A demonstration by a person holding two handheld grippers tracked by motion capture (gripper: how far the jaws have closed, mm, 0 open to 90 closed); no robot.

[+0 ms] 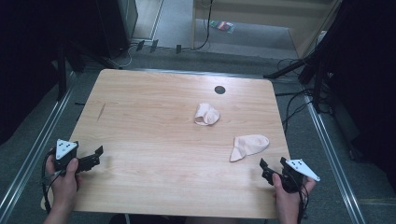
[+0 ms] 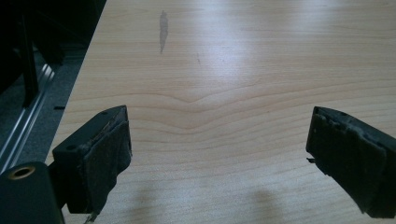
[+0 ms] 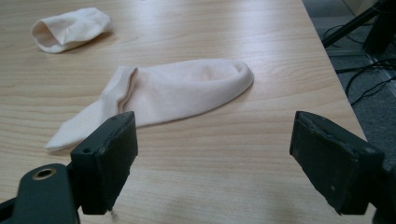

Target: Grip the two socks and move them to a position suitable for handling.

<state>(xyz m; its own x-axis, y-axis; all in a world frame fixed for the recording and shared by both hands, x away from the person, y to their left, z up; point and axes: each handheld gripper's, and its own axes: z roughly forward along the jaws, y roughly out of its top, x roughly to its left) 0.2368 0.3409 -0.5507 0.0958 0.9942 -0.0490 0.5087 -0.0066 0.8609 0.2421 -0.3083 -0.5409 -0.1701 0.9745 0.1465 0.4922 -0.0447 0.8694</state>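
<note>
Two pale pink socks lie on the wooden table (image 1: pixel 154 121). One sock (image 1: pixel 250 146) (image 3: pixel 173 98) lies flat near the right front, just ahead of my right gripper (image 1: pixel 272 167) (image 3: pixel 212 158), whose jaws stand wide open and hold nothing. The other sock (image 1: pixel 206 114) (image 3: pixel 70 29) is bunched up farther back, its cuff gaping. My left gripper (image 1: pixel 95 156) (image 2: pixel 217 154) is open over bare wood at the table's front left edge, far from both socks. A hand holds each gripper.
A small dark round hole (image 1: pixel 219 89) sits near the table's far edge. A dark streak (image 1: pixel 101 111) (image 2: pixel 163 29) marks the wood at left. Cables (image 1: pixel 294 100) and stands lie on the floor to the right, metal rails (image 1: pixel 37 149) to the left.
</note>
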